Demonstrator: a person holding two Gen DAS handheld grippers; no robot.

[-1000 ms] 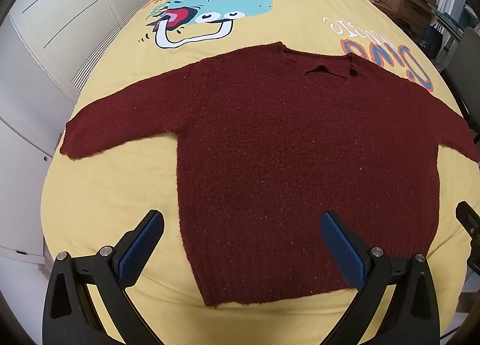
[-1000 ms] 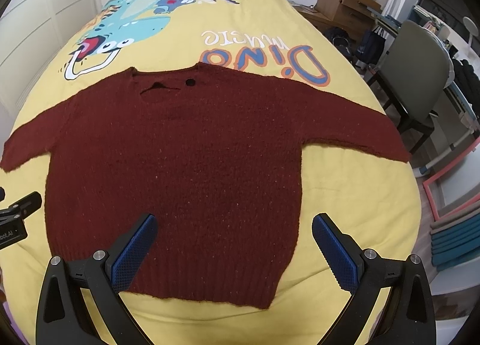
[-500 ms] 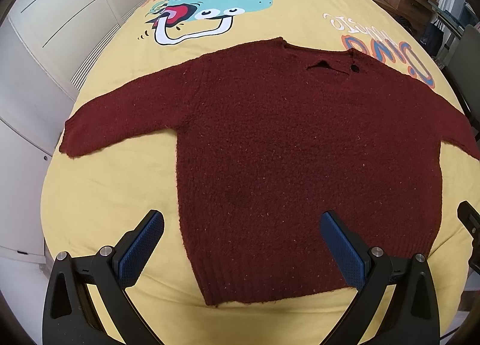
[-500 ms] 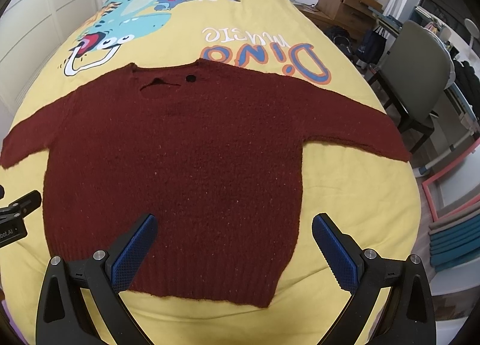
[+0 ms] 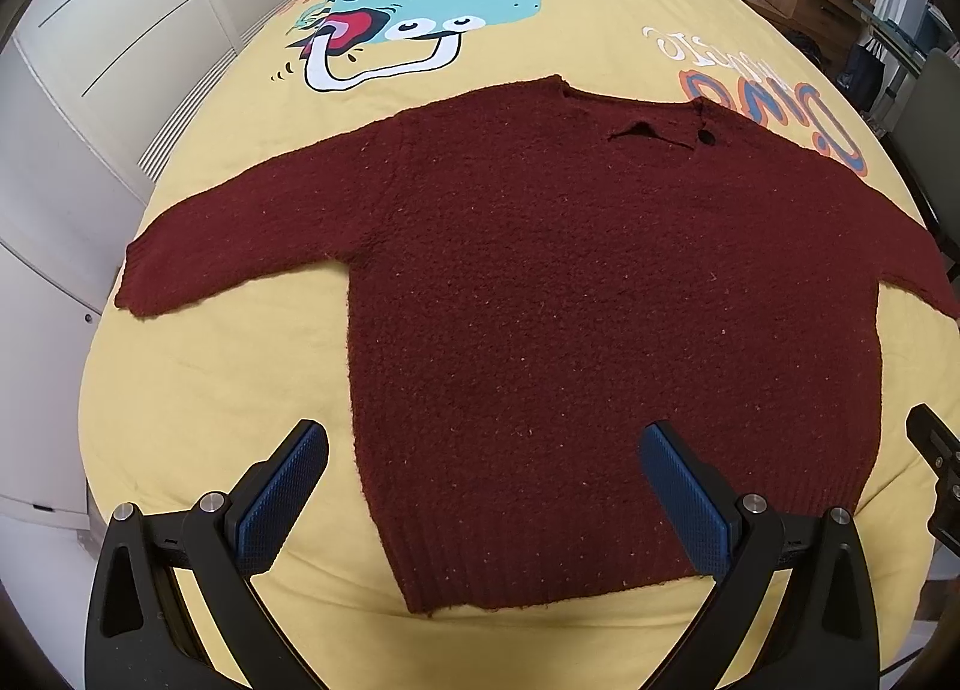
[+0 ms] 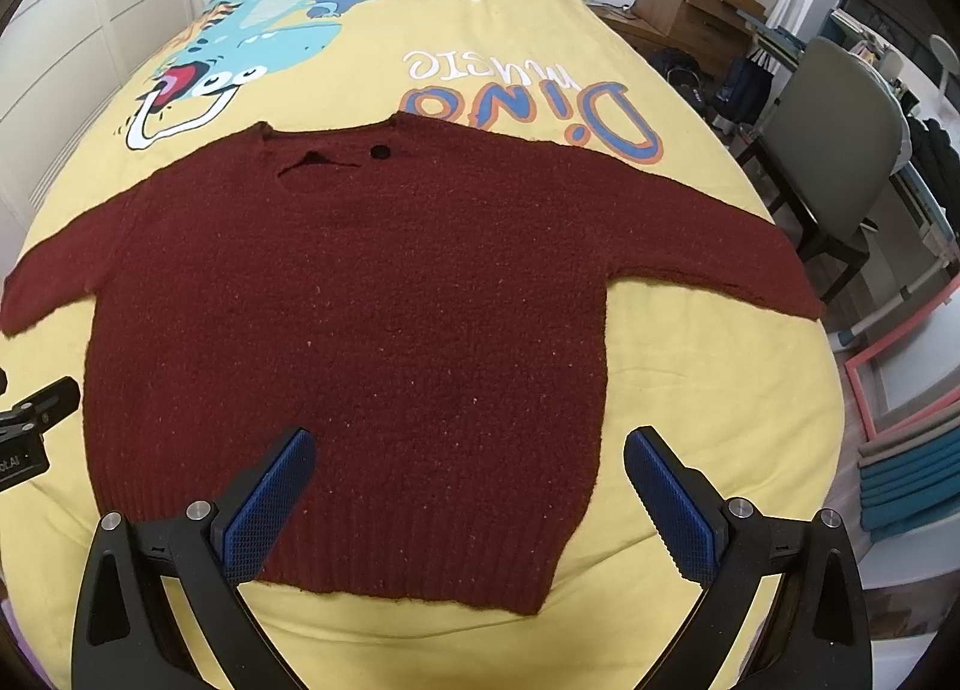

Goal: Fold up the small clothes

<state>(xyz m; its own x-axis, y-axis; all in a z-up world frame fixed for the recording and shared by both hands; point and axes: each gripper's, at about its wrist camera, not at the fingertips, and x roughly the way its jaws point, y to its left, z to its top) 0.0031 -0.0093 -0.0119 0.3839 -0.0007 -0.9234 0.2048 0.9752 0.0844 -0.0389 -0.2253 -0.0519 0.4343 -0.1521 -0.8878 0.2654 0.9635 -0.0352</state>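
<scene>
A maroon sweater (image 5: 600,300) is lying flat and unfolded on the bedspread (image 5: 210,390) — both the left gripper (image 5: 483,486) and the right gripper (image 6: 468,486) are hovering, jaws apart, gripping nothing.

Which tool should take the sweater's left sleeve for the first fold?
Left, probably. The left tool, open, sits over the sweater hem's left corner, nearest the left sleeve. The right tool sits opposite.

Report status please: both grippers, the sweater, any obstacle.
Left gripper open, right gripper open, both empty. Maroon sweater flat on yellow bedspread, sleeves spread, unfolded. Nothing on it.
</scene>
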